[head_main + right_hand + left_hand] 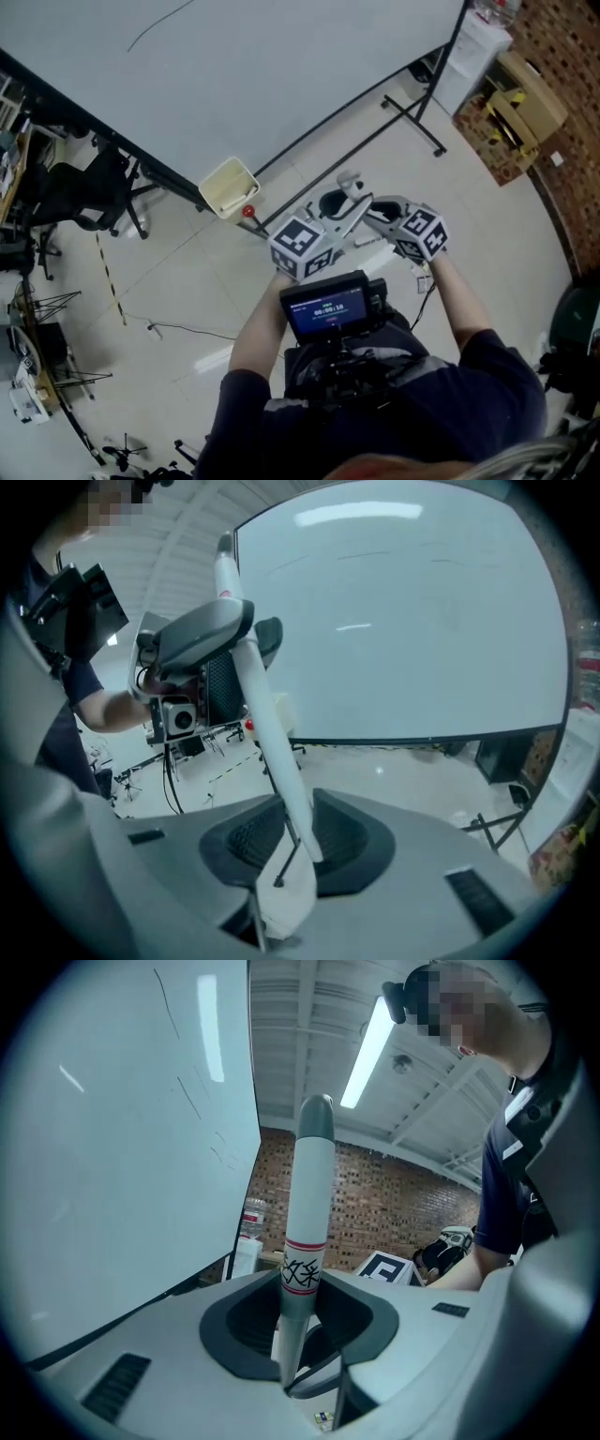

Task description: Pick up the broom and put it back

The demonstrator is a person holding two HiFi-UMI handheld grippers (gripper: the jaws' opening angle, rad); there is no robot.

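Both grippers hold the broom; the carrying step is in hand.

The left gripper [302, 1340] is closed partway onto the broom's handle [308, 1213]. The pads press the shaft just below its red-banded label, and the grey cap stands above the jaws. The right gripper [298, 847] is closed in the same way on the same shaft further down, where a broader white part begins. The left gripper's view shows the handle upright; the right gripper's view shows it leaning. The broom is clear of the floor [169, 281], in front of the person and near the foot of the whiteboard [234, 75]. Its head cannot be made out in any view.

The pick-up looks done; the putting back is not. A cream bin [229, 186] beside the whiteboard's frame may be the broom's place, though this is uncertain. The next move calls for bringing the broom there upright and lowering it until it rests. Only then should both sets of jaws open, or it may topple.
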